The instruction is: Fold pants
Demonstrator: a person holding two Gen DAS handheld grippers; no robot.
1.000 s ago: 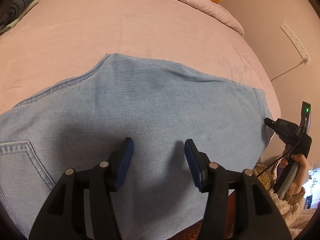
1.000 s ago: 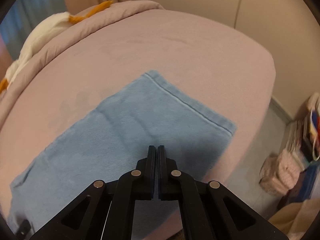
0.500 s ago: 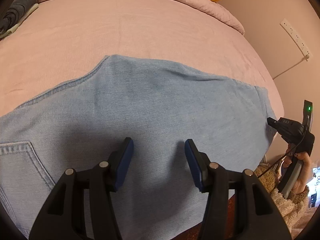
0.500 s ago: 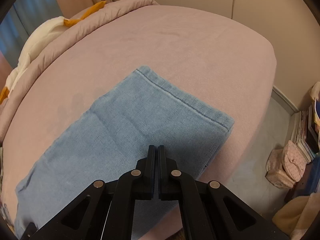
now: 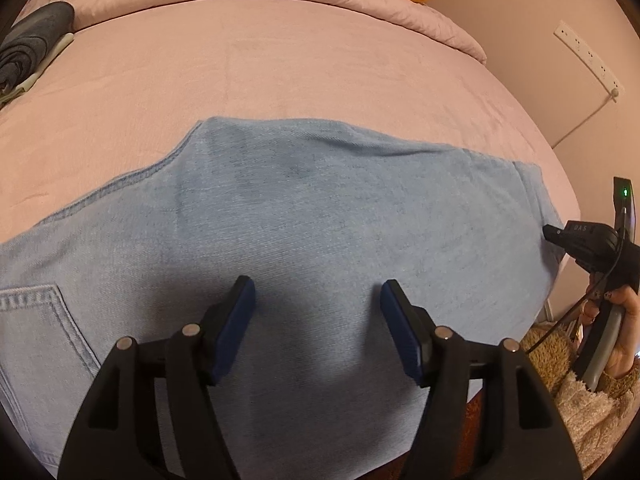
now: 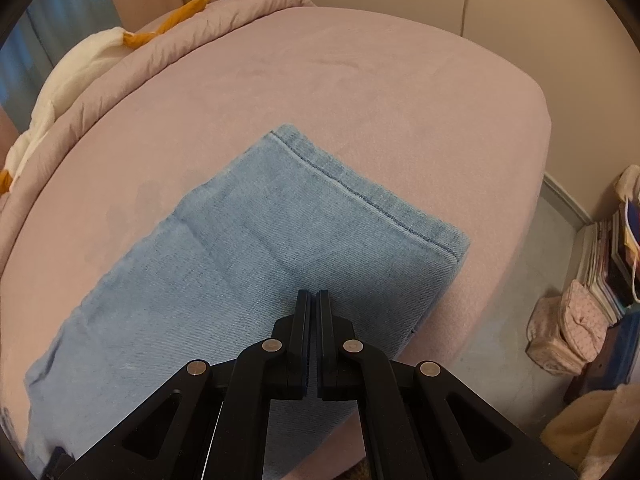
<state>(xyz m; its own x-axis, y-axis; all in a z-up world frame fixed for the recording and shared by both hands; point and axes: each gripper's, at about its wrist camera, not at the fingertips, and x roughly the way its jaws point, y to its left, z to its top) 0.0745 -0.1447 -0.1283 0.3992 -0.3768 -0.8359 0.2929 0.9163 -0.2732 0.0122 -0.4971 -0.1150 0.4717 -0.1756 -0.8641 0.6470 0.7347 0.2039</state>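
your left gripper (image 5: 316, 300) – jaws wide – hovers over light-blue denim pants (image 5: 304, 220) on the pink bed (image 5: 280, 68); right gripper (image 6: 313, 300) – jaws closed, empty.

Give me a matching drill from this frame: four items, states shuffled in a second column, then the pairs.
1. left gripper
2. right gripper
3. pants
4. bedspread

A. pink, under the denim
B. fingers closed together, nothing between them
C. light blue, lying flat on the bed
D. fingers spread apart above the denim

Pairs: 1-D, 2-B, 3-C, 4-A
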